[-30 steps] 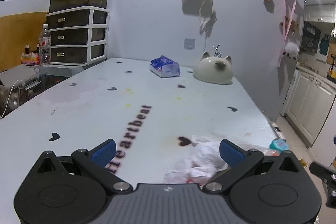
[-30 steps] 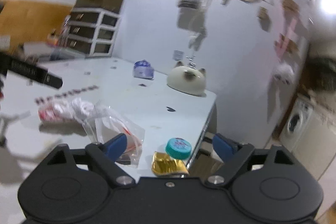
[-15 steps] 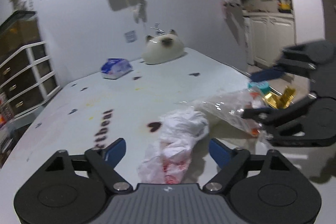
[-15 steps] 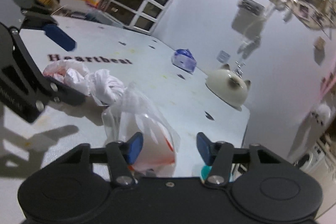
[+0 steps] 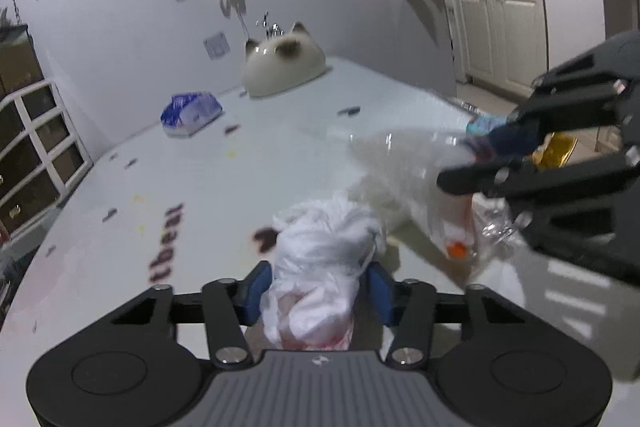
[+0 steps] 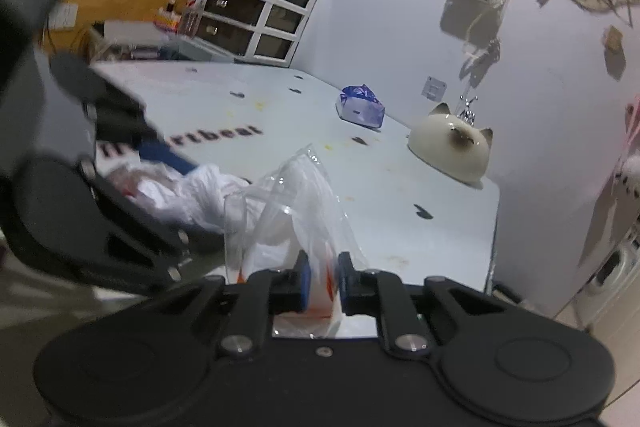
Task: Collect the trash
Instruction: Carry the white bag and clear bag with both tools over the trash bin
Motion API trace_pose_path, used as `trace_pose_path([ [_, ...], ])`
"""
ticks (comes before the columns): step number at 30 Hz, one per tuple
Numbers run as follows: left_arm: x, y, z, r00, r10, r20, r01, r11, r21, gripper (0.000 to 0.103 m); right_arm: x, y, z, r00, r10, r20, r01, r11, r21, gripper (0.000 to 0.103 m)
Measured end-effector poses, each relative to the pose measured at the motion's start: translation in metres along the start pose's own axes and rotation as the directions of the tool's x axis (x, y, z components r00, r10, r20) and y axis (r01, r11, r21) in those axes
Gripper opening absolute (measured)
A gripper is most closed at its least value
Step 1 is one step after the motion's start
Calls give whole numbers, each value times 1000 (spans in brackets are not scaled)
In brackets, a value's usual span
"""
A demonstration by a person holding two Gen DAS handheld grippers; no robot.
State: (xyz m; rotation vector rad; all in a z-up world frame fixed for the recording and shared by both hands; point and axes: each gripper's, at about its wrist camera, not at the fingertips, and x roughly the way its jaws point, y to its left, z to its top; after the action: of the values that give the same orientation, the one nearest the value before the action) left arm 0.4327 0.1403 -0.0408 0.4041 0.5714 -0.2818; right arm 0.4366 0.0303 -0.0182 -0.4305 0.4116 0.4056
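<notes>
A crumpled white plastic bag [image 5: 320,247] with red print lies on the pale table [image 5: 200,187]. My left gripper [image 5: 318,287] straddles its near end, jaws closing, both blue pads against its sides. Just right of it stands a clear plastic bag [image 6: 296,203] with an orange-marked item inside. My right gripper [image 6: 323,277] is closing on its lower part, with the film pinched between the pads. The left wrist view has the right gripper [image 5: 480,163] reaching in from the right onto the clear bag [image 5: 412,167]. The white bag [image 6: 200,195] lies left of it.
A gold wrapper [image 5: 558,149] and a teal lid [image 5: 480,125] lie behind the right gripper near the table's right edge. Farther back sit a cat-shaped ceramic dish [image 5: 284,67] and a blue tissue pack [image 5: 190,113]. A drawer unit [image 6: 256,23] stands beyond the table's far end.
Both pairs of jaws have narrowed from wide apart. The left came down and rolled over the white bag; the right swung in from the wrapper and lid onto the clear bag.
</notes>
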Motion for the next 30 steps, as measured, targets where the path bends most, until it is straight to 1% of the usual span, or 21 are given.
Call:
trace_pose_path([
  [1, 0, 1, -1, 1000, 8, 1, -8, 1000, -9, 40, -3, -1, 1, 1000, 9, 3, -9, 1000, 20, 14],
  [4, -5, 8, -2, 999, 19, 36, -16, 996, -89, 39, -10, -4, 4, 1000, 21, 8, -22, 997, 71, 13],
  [9, -20, 16, -3, 996, 37, 82, -18, 975, -220, 37, -24, -9, 3, 999, 30, 14, -32, 986, 162, 12],
  [16, -48, 18, -12, 992, 106, 72, -75, 937, -342, 37, -47, -15, 0, 998, 49, 40, -59, 951, 303, 8],
  [19, -63, 17, -18, 989, 132, 70, -97, 923, -372, 37, -60, -15, -1, 997, 52, 53, -67, 940, 334, 8],
  [21, -74, 16, -21, 986, 152, 73, -111, 909, -403, 37, -70, -15, -2, 997, 54, 61, -72, 936, 345, 7],
  [26, -104, 7, -29, 980, 177, 86, -124, 893, -433, 37, -98, -14, -7, 995, 60, 85, -88, 920, 382, 7],
  [30, -129, -6, -35, 976, 192, 98, -130, 886, -444, 37, -115, -10, -14, 994, 64, 89, -94, 909, 406, 7],
])
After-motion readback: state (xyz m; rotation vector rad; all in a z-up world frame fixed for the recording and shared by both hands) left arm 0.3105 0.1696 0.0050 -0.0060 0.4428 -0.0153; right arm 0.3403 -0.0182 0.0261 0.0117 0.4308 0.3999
